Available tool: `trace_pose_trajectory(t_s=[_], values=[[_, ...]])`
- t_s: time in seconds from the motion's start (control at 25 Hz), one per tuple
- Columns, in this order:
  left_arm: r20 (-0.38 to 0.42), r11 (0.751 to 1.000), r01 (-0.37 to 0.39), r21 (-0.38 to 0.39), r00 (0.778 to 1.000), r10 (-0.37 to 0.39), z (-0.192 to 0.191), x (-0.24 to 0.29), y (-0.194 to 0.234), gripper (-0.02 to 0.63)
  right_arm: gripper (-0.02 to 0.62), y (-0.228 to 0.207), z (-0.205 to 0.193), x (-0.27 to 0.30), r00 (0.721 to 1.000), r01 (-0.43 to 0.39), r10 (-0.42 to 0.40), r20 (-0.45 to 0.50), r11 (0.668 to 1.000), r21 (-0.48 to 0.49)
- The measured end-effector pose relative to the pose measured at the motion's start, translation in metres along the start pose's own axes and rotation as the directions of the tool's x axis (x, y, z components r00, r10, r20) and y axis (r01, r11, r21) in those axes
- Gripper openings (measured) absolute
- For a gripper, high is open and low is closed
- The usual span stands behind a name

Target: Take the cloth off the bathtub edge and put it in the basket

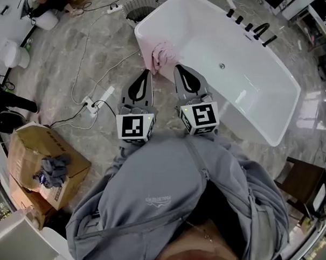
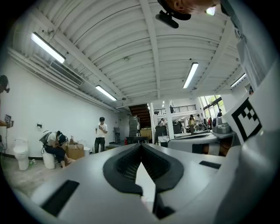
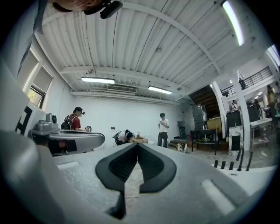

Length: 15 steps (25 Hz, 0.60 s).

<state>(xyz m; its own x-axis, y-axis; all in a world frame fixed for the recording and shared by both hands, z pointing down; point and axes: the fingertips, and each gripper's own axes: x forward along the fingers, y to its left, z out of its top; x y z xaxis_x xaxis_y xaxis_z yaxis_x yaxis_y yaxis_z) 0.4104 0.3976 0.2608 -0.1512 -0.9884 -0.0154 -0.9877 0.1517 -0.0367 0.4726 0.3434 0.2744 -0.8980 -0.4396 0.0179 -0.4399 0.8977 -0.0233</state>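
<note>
A pink cloth [image 1: 161,55] hangs over the near left edge of the white bathtub [image 1: 236,122]. A dark wire basket [image 1: 138,13] stands on the floor beyond the tub's far left corner. Both grippers are held level, side by side in front of the person's chest. They point at the tub. My left gripper [image 1: 149,72] has its tip just short of the cloth, jaws shut and empty. My right gripper [image 1: 177,67] reaches the tub's edge to the right of the cloth, also shut and empty. In both gripper views the jaws [image 2: 141,147] [image 3: 137,145] meet with nothing between them, and the cloth is hidden.
Black taps [image 1: 249,25] line the tub's far rim. A power strip [image 1: 99,100] with cables lies on the marble floor to the left. A cardboard box [image 1: 40,162] with a grey rag on it stands at the lower left. A wooden chair [image 1: 306,181] is at the right. Several people [image 3: 163,129] stand far off.
</note>
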Motion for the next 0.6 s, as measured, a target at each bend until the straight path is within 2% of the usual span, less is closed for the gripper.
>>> trace_pose_trajectory(t_s=[0.2,0.36,0.6], values=[[0.000,1.000,0.011,-0.022,1.000,-0.011,0.001,-0.001,0.010,0.006,0.005,0.008,0.001,0.009,1.000,0.006,-0.006,0.006,1.000,0.008],[0.002,1.000,0.019,0.002,1.000,-0.019,-0.003,-0.002,0.023,0.006,0.005,0.018,-0.001,0.019,1.000,0.012,-0.012,0.007,1.000,0.006],[-0.006,1.000,0.023,-0.004,1.000,-0.023,-0.006,-0.008,0.043,0.006,0.005,0.034,0.003,0.035,1.000,0.022,-0.022,0.017,1.000,0.006]])
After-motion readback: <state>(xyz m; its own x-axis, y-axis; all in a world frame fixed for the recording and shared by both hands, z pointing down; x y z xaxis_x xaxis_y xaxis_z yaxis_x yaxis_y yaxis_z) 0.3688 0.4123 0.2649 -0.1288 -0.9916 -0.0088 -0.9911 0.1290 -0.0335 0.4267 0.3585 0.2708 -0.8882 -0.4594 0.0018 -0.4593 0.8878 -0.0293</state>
